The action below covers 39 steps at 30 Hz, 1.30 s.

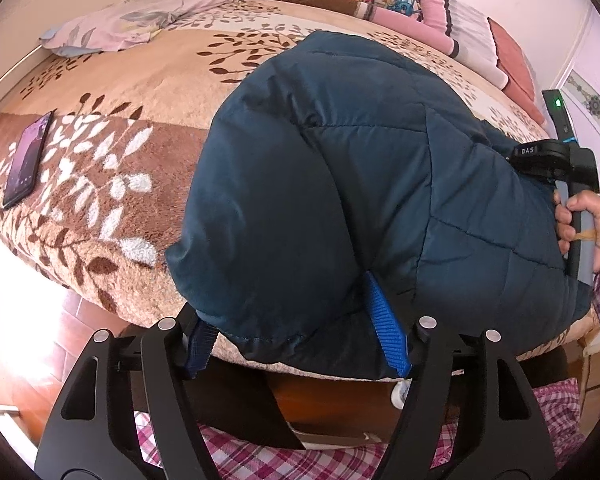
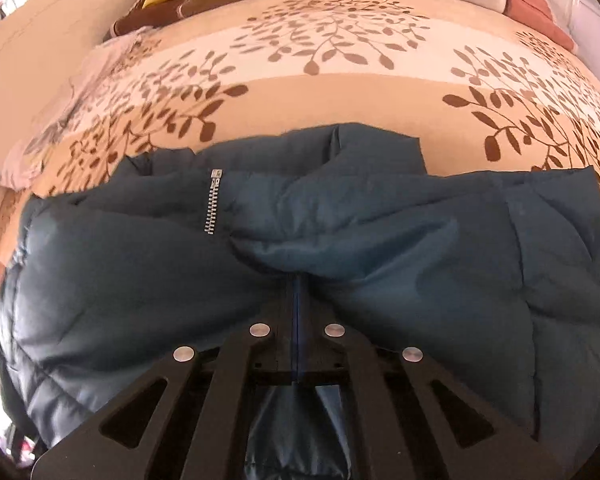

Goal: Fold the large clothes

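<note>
The right gripper (image 1: 556,156) says "DAS". It is pinched shut on a fold of the blue coat (image 1: 360,184), which lies on the bed (image 1: 148,64). The left gripper (image 1: 296,344) is wide open at the coat's edge. Only the left view shows the phone (image 1: 26,158); only the right view shows the zip (image 2: 213,202).

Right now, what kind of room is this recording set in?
Most likely a home bedroom: a bed under a beige fleece blanket with brown leaf print, pillows and folded bedding stacked along its far side, and a dark blue quilted jacket spread on it.
</note>
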{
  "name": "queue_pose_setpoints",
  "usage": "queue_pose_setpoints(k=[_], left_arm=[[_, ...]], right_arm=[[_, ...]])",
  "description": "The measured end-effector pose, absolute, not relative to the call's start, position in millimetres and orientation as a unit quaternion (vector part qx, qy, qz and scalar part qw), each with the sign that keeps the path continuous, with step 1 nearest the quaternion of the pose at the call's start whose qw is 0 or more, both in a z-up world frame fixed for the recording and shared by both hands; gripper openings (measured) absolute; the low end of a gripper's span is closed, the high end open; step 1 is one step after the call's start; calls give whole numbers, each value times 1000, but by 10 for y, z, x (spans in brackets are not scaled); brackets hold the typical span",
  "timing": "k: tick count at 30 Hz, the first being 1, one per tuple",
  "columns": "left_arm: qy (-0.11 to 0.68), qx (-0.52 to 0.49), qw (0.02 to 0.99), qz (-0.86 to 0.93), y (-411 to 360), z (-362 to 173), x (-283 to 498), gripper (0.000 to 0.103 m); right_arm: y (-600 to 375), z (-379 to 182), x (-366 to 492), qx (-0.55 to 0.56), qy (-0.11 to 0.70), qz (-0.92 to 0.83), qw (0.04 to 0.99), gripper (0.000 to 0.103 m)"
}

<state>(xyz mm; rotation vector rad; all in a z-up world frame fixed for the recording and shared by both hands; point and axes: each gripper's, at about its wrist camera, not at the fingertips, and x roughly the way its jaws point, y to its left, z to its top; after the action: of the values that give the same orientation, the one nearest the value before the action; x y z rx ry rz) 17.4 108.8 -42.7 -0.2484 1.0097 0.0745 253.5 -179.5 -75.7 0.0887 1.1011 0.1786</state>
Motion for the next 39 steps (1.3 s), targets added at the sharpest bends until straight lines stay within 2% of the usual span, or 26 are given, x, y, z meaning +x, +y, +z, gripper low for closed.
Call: queue_pose_setpoints(k=[9,13,19,26,34,39], left_arm=[[491,-120,862,39,1098,-463,188,68],[491,-120,862,38,1099,-463,185,68],[488,-117,864,36,1093,-450,173,68],[487,-115,865,35,1082,-452,188,68],[488,-110,865,34,1074,-439,179,68],[492,-109,863,37,1073,-441,168,68]], right_arm=[[-1920,-461,2401,110,491,113,857,0],[-1675,-398,2441,78,499,126,854,2],[-1444,-776,2739,74,555,100,822,1],[-1374,-900,2711,46,548,99,829,1],[-1364,-877,2711,39,552,91,828,0],[-1334,-677,2684,27,557,92,825,1]])
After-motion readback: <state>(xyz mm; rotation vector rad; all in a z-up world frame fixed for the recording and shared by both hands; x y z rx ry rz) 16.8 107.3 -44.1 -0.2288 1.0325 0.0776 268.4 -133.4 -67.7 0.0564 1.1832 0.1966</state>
